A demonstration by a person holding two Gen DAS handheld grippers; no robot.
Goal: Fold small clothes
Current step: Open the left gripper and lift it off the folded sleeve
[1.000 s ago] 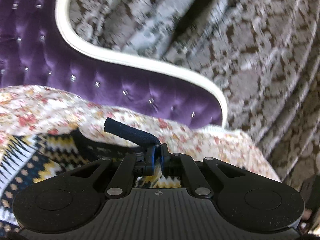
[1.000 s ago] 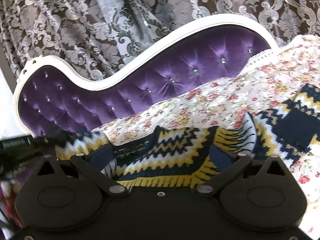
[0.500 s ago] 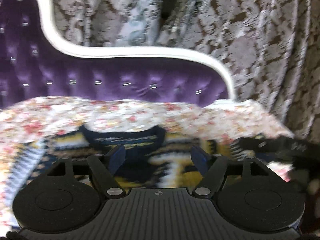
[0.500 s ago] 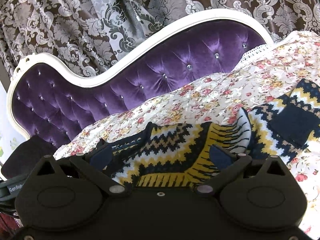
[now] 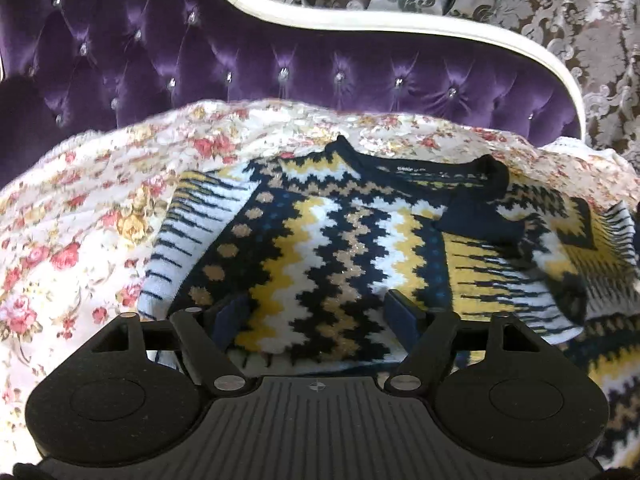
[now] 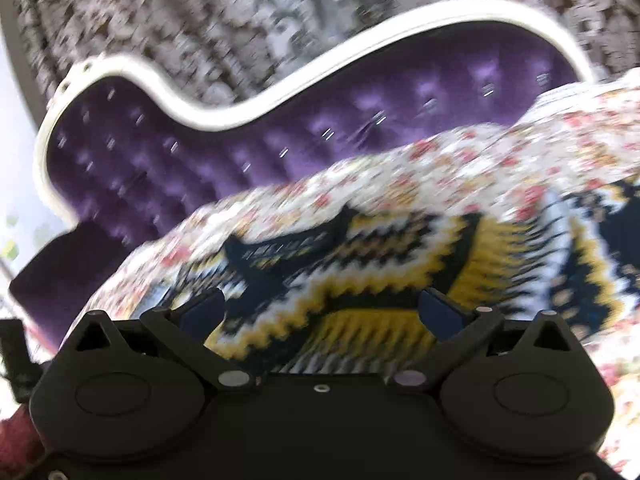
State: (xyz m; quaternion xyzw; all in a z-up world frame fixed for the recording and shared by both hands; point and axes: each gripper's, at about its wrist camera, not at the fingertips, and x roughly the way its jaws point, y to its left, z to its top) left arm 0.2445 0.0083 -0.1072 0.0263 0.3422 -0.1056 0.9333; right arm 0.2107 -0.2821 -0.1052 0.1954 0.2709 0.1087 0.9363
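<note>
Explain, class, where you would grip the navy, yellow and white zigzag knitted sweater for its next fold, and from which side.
Probably grip the navy, yellow and white zigzag knitted sweater at its white-striped sleeve edge on the left, coming in from that side with the left gripper. That edge lies flat and exposed on the floral bedspread, while the right sleeve already lies folded over the body.

The sweater (image 5: pixel 340 240) lay on the bedspread (image 5: pixel 80 220), right in front of my left claw (image 5: pixel 316 312) and my right claw (image 6: pixel 320 312). One sleeve (image 5: pixel 500 264) lay folded over its right side. The headboard (image 5: pixel 280 68) stood behind the bedspread, with the curtain (image 5: pixel 580 20) behind it.
</note>
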